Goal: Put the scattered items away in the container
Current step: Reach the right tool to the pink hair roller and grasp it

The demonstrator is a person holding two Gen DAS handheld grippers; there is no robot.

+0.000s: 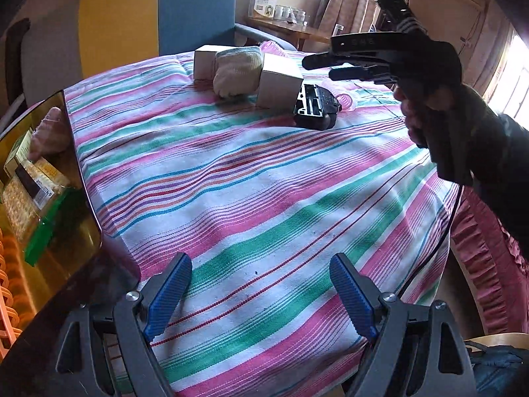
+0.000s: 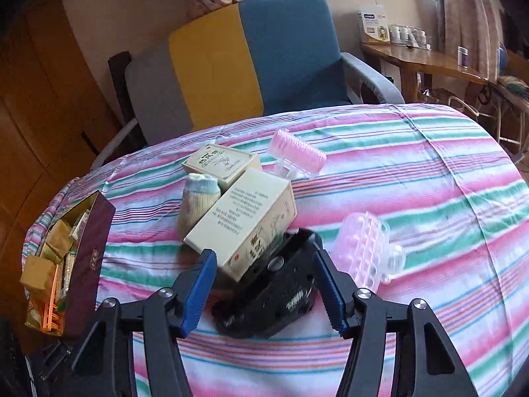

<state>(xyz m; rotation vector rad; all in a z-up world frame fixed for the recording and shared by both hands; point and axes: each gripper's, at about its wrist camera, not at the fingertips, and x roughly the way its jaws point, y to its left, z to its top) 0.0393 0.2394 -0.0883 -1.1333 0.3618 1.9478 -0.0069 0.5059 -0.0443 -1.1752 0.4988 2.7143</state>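
A black device (image 2: 281,284) lies on the striped cloth, partly under a cream box (image 2: 244,218). My right gripper (image 2: 264,254) hovers over it, open, with the device between the blue pads (image 2: 330,287) and a gap on the left side. A rolled sock (image 2: 198,198), a second cream box (image 2: 218,162) and two pink plastic rollers (image 2: 297,155) (image 2: 363,244) lie around it. The maroon container (image 2: 89,251) stands at the left edge, holding several packets. My left gripper (image 1: 261,264) is open over bare cloth beside the container (image 1: 82,178). The left wrist view shows the right gripper (image 1: 317,67) above the device (image 1: 314,109).
A blue, yellow and grey armchair (image 2: 251,63) stands behind the table. A wooden side table (image 2: 423,59) with boxes and jars is at the back right. A black cable (image 1: 443,231) hangs from the right hand. The striped cloth (image 1: 251,178) drops off at the right edge.
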